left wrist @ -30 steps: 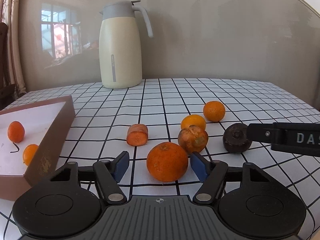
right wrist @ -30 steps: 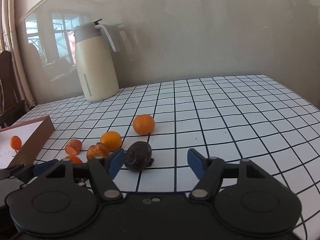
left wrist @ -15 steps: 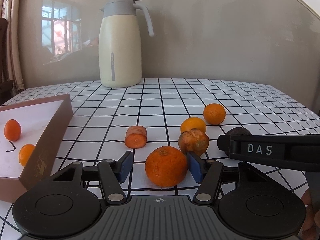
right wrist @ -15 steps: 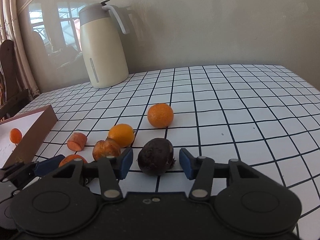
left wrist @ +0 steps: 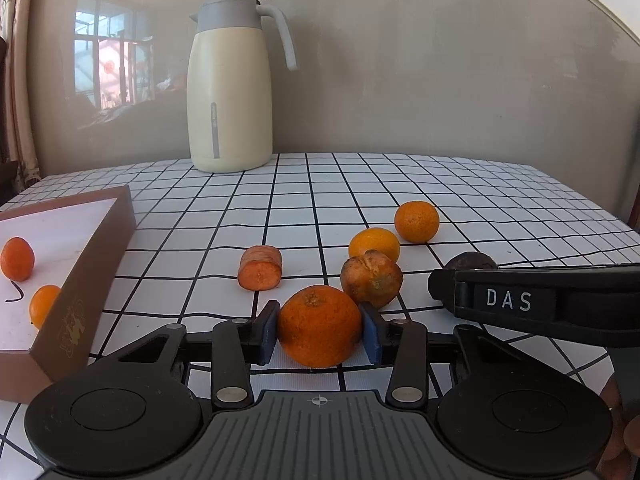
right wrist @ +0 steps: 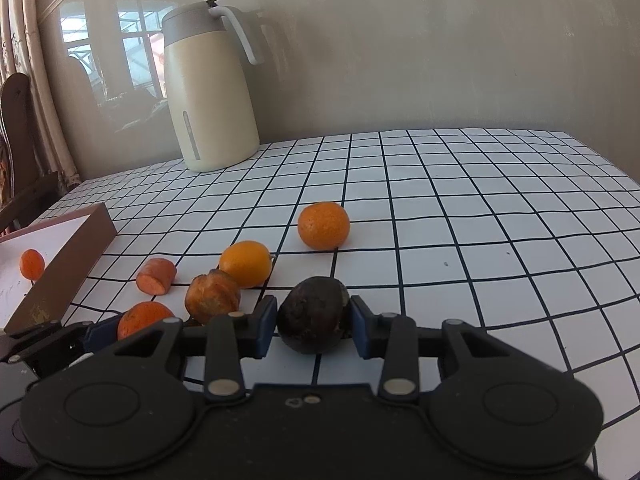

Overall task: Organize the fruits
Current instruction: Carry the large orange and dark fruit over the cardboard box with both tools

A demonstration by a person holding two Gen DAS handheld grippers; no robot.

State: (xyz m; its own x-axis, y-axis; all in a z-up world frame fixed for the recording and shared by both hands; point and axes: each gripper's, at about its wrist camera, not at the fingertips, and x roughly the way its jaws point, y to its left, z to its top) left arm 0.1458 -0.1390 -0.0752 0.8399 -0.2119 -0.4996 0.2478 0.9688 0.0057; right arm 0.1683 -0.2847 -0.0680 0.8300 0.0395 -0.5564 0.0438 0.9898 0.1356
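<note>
My left gripper (left wrist: 319,334) is closing its jaws on a large orange (left wrist: 320,324) that sits on the checked tablecloth; both blue pads touch its sides. In the right wrist view my right gripper (right wrist: 313,326) is closing on a dark, wrinkled round fruit (right wrist: 312,312), with a pad against each side. The two grippers are side by side, the right one's arm crossing the left wrist view. Just beyond lie a shrivelled brown-orange fruit (left wrist: 371,278), a yellow-orange citrus (left wrist: 374,243), a tangerine (left wrist: 417,222) and a cut carrot piece (left wrist: 260,268).
A shallow brown box (left wrist: 92,280) with a white floor sits at the left, holding two small orange fruits (left wrist: 17,254). A cream thermos jug (left wrist: 230,92) stands at the back by the wall. The right half of the tablecloth (right wrist: 500,220) bears nothing.
Both grippers' jaws have narrowed from wide apart to touching their fruits. The right gripper slid left until the dark fruit sat between its pads. The left hand has stayed put.
</note>
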